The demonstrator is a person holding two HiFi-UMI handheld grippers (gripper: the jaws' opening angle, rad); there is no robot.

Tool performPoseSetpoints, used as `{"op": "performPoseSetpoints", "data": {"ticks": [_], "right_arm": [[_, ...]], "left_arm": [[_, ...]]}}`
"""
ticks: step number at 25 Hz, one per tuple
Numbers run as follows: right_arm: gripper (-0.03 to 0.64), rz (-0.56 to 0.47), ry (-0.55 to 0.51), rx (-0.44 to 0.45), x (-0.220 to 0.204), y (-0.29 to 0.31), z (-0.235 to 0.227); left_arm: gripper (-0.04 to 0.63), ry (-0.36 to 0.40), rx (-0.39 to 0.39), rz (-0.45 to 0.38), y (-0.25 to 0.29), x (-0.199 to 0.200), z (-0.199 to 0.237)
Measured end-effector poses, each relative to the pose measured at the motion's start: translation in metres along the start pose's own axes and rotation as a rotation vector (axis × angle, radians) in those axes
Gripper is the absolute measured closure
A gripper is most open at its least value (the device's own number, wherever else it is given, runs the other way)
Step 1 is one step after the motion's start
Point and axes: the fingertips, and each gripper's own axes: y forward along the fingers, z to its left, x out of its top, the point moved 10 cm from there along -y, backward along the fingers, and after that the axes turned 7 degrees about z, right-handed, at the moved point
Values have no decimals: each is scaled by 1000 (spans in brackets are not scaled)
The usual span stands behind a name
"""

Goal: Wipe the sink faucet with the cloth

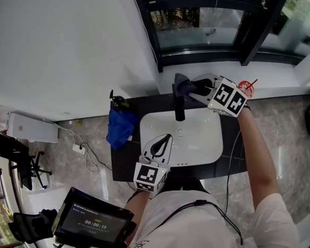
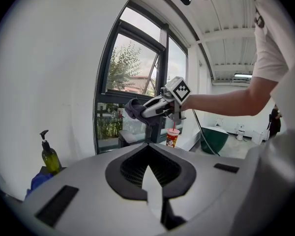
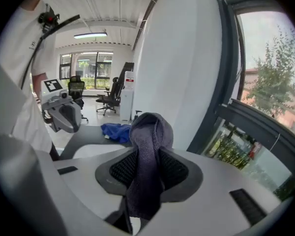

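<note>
A black faucet (image 1: 180, 108) stands at the back rim of the white sink (image 1: 209, 151). My right gripper (image 1: 192, 86) is shut on a dark grey cloth (image 1: 183, 83), which it holds against the faucet's top. In the right gripper view the cloth (image 3: 148, 154) drapes over and hides the fingertips. My left gripper (image 1: 164, 141) hovers over the sink's front left part, shut and holding nothing. The left gripper view shows the right gripper (image 2: 160, 106) with the cloth (image 2: 132, 108) above the faucet (image 2: 154, 131).
A blue cloth (image 1: 121, 126) lies crumpled on the dark counter left of the sink, with a soap bottle (image 1: 117, 100) behind it. A red cup (image 1: 246, 88) with a straw stands on the sill at the right. The window frame (image 1: 206, 56) runs close behind the faucet.
</note>
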Motion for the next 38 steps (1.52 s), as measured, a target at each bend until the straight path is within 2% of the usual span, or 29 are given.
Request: {"op": "performPoseSetpoints", "data": {"ticks": [2,6,13,16,22,26,30,34,38], "right_arm": [[497,-4,22,-45,2,9,-13],[497,-9,104,-34,-1,36,-30],[497,113,80,-21,-11,82,-35],[497,130,61,-10,-15,88,-30],[497,154,-1,85,-11,77,-4],[497,159,6,145,-15,69,13],[497,148,27,167,-20,71,21],[497,158,6,190,-22,66,39],[497,159,11,258,-23,58,60]], "left_arm": [[601,2,8,1,-1,-1,2],[601,-10,36,-1,-4,-3,7],[601,-35,78,14,-3,-5,25],[601,-39,83,15,-3,-5,29],[601,-31,74,13,0,-5,26],[601,-27,53,6,2,0,17],[601,-19,34,4,7,1,14],[601,-13,25,5,4,0,8],[601,-11,23,6,0,0,4]]}}
